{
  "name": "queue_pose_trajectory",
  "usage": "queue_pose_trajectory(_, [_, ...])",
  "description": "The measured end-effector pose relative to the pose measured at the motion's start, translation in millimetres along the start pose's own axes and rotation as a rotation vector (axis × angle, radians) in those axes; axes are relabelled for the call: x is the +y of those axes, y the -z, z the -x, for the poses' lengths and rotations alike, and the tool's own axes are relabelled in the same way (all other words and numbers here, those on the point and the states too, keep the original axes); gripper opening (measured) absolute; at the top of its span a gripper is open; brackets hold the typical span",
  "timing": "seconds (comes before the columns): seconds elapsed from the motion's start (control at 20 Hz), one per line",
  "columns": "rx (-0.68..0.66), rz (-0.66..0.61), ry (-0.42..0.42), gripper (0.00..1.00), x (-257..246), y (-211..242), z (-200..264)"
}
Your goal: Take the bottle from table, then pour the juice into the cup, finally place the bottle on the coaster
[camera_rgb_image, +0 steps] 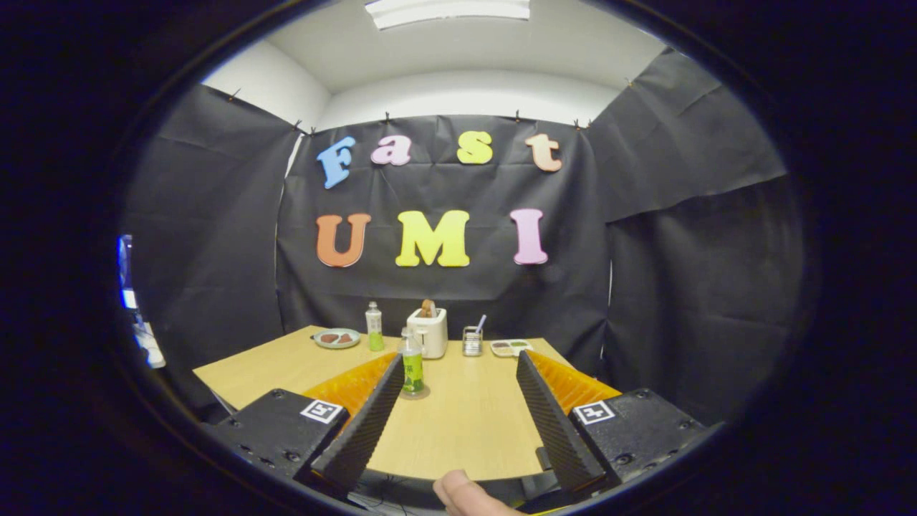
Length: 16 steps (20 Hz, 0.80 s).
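Observation:
A small clear bottle with a green label [412,367] stands upright on the wooden table [466,423], on what looks like a small round coaster [415,393]. It is just ahead of my left fingertip [394,364], slightly inside the gap and not touched. My gripper [458,357] is open wide, with nothing between its fingers. A second bottle [373,327] with green liquid in its lower part stands further back to the left. I cannot make out a cup for certain.
Along the table's far edge are a plate with food [337,337], a white toaster holding bread [428,332], a small metal holder with a utensil [472,341] and a flat tray [510,347]. A person's fingertip [466,494] shows behind the gripper.

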State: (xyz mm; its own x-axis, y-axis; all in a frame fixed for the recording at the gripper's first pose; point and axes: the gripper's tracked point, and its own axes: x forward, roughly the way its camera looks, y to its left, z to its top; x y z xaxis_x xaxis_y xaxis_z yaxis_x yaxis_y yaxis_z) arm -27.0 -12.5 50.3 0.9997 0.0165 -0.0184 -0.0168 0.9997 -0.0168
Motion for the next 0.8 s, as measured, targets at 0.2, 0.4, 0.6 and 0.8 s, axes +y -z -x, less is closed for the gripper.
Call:
queue_pose_trajectory(0.2, [0.032, -0.033, 0.041, 1.0, -18, 30, 8])
queue_pose_trajectory(0.4, [0.056, -0.02, -0.02, 1.0, 9, 47, 8])
queue_pose_trajectory(0.6, [0.037, 0.008, -0.046, 1.0, 27, 53, 6])
queue_pose_trajectory(0.8, [0.031, -0.01, -0.026, 1.0, 22, 51, 8])
